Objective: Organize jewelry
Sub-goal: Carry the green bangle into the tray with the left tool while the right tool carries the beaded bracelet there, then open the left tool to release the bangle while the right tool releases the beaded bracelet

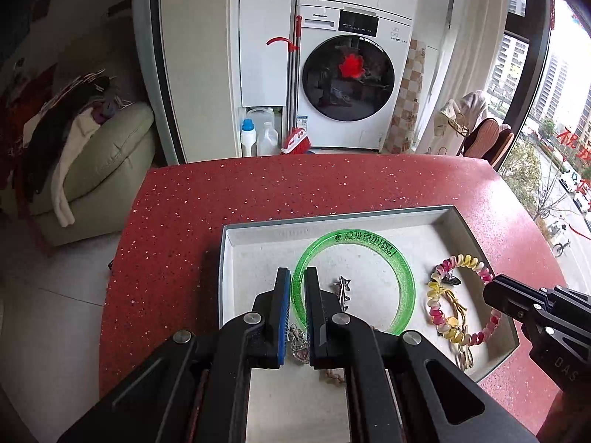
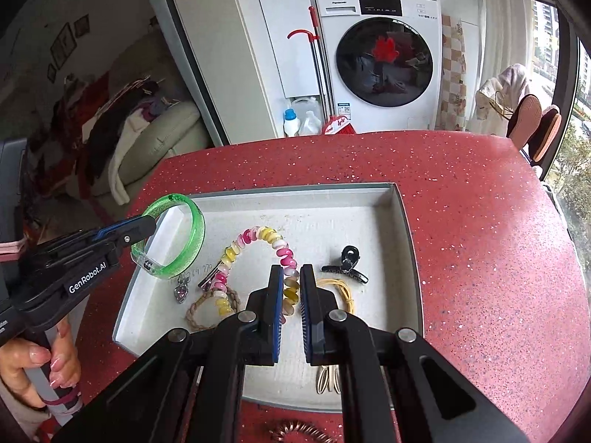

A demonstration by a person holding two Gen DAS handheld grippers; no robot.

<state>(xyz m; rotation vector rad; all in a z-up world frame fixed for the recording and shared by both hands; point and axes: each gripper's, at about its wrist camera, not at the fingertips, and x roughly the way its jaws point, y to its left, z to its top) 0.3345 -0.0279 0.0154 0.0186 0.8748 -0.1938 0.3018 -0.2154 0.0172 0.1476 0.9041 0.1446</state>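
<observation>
- Green bangle [image 2: 184, 236] is pinched by the left gripper [image 1: 297, 288] and held tilted over the left edge of the white tray [image 2: 400, 229].
- Pink-yellow spiral hair tie [image 2: 258, 258] is clamped by the right gripper [image 2: 291, 288] at mid-tray.
- Black claw clip [image 2: 347, 264] is seen right of that hair tie, inside the tray.
- Heart pendant [image 2: 180, 289] and braided band [image 2: 207, 308] are seen in the tray's left part.
- Tray is set on a red speckled table [image 2: 480, 240].

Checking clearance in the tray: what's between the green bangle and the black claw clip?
In the right wrist view, the pink-and-yellow spiral hair tie arcs between the green bangle and the black claw clip, its near end between the right gripper's fingers.
</observation>
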